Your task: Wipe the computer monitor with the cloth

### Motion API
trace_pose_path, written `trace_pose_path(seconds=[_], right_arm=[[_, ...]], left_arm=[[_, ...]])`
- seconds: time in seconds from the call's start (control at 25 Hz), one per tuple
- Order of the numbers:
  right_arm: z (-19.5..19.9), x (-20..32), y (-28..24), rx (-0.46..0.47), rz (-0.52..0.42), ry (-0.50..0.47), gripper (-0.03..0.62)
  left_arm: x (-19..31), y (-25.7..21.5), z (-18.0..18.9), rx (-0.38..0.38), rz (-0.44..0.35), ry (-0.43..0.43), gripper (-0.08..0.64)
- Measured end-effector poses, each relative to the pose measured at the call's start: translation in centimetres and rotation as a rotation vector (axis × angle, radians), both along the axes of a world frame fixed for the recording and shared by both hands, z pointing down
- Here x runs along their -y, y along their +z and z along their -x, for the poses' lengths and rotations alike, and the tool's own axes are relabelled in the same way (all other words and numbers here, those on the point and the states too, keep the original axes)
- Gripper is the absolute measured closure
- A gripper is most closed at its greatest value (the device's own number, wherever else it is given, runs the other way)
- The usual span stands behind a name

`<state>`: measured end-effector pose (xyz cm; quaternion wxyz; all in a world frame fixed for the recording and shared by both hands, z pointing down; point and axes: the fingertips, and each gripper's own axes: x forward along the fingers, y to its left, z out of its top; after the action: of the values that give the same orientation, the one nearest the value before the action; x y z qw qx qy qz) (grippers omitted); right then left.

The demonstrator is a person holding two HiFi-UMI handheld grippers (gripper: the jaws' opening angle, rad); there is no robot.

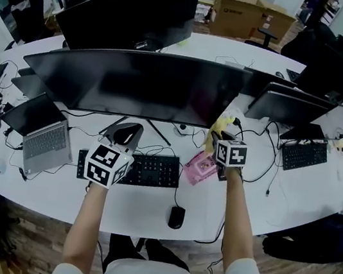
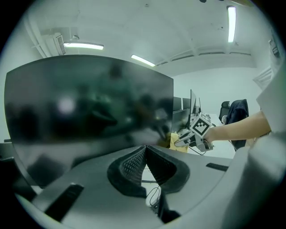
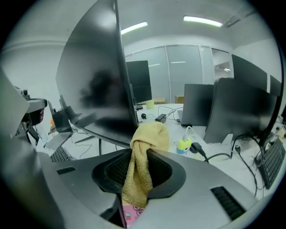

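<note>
The wide curved black monitor (image 1: 141, 82) stands across the middle of the white desk; it fills the left gripper view (image 2: 85, 103) and shows edge-on in the right gripper view (image 3: 100, 80). A yellow cloth (image 3: 143, 161) is pinched in my right gripper (image 3: 140, 172), whose jaws are shut on it. From the head view the cloth (image 1: 220, 123) sits at the monitor's lower right corner, just ahead of the right gripper (image 1: 220, 137). My left gripper (image 1: 126, 133) hovers below the monitor's bottom edge near its stand, jaws shut with nothing held (image 2: 144, 167).
A black keyboard (image 1: 146, 169) and mouse (image 1: 176, 216) lie below the monitor, with a pink pouch (image 1: 200, 167) beside them. A laptop (image 1: 42, 131) sits at the left. More monitors (image 1: 294, 105) and a second keyboard (image 1: 304, 154) stand at the right. Cables run over the desk.
</note>
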<state>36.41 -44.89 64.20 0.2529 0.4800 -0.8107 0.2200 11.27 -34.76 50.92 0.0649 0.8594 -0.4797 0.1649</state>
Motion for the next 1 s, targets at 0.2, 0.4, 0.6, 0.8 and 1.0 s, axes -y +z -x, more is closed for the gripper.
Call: trace_pose_path(seconds=[0.2,0.4,0.6,0.8,1.0], right_arm=[[0.2,0.1,2.7,0.102,0.083,0.104,0.476],[1.1,0.2,5.3,0.234,0.173,0.173,0.477],[3.4,0.3,6.0,0.362,0.2,0.208,0.477],[6.7,0.8,5.6,0.508,0.204,0.24,0.479],[9.9,0.5,5.4,0.545,0.201,0.236,0.479]], left_arm=[[-0.2,1.2,1.2,-0.008,0.018,-0.018,0.541],[-0.5,2.4,2.4,-0.012,0.035,-0.027,0.541],[-0.8,2.8,4.8,-0.014,0.043,-0.055,0.541],[-1.1,3.3,8.1,-0.018,0.052,-0.086,0.541],[-1.5,3.7,11.2,-0.024,0.065,-0.103,0.541]])
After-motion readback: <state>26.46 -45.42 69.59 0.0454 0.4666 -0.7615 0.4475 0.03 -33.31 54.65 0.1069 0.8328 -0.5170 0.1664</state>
